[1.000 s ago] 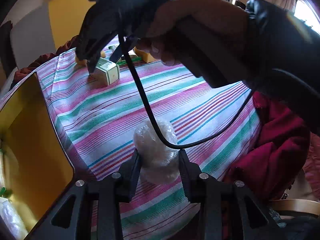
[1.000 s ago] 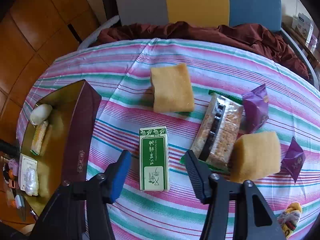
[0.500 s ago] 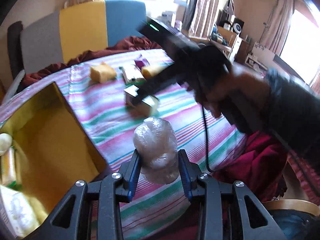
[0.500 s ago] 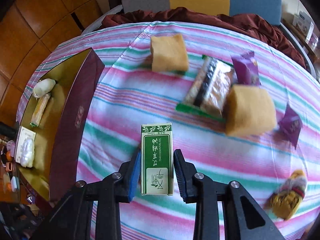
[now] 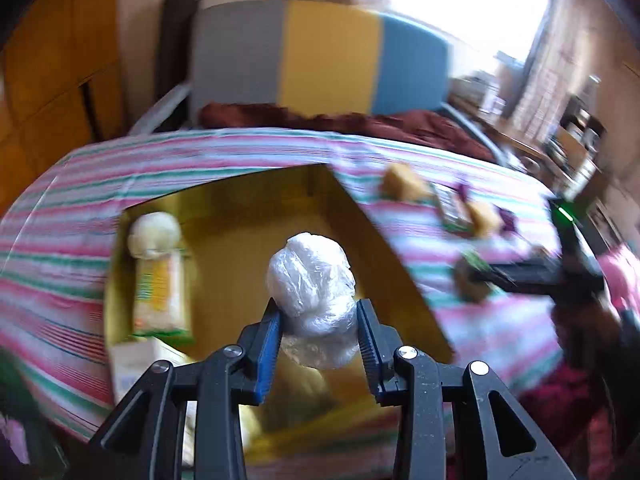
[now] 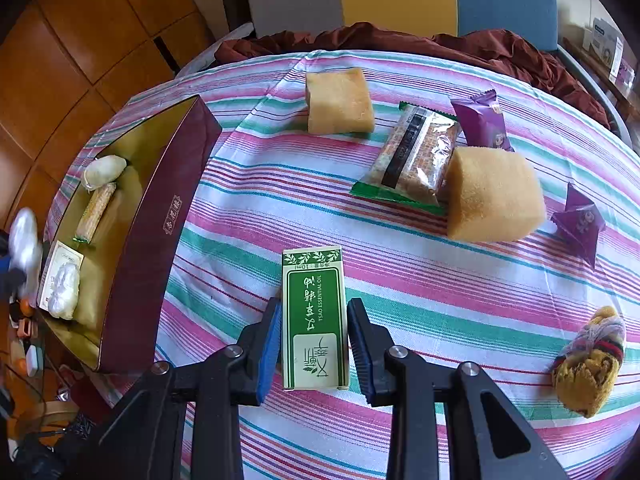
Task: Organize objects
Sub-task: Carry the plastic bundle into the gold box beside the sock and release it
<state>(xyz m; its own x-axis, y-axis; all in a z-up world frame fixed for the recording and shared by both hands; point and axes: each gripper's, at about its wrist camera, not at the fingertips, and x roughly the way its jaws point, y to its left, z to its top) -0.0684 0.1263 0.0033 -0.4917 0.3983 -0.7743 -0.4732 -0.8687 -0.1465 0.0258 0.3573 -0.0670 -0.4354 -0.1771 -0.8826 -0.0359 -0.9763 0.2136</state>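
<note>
Swinging over the gold-lined maroon box (image 5: 224, 264), left tool (image 5: 318, 320) pinches a plastic-wrapped white ball (image 5: 312, 276); right tool (image 6: 314, 334) has just closed on the green essential-oil carton (image 6: 314, 316); sponges and snacks remain at upper right.

A carton (image 6: 315, 318) lay on the tablecloth (image 6: 420, 280) between the right fingers (image 6: 269, 334). Ahead and to their right sat two sponges (image 6: 492, 196) flanking a snack pack (image 6: 416, 156); far left stood a box (image 6: 160, 224) with a corn cob (image 6: 96, 210) inside. A wrapped ball (image 5: 314, 296) sat between the left fingers (image 5: 270, 344), over that box.

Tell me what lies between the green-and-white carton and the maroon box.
Only bare striped tablecloth lies between carton and box, per the right wrist view.
</note>
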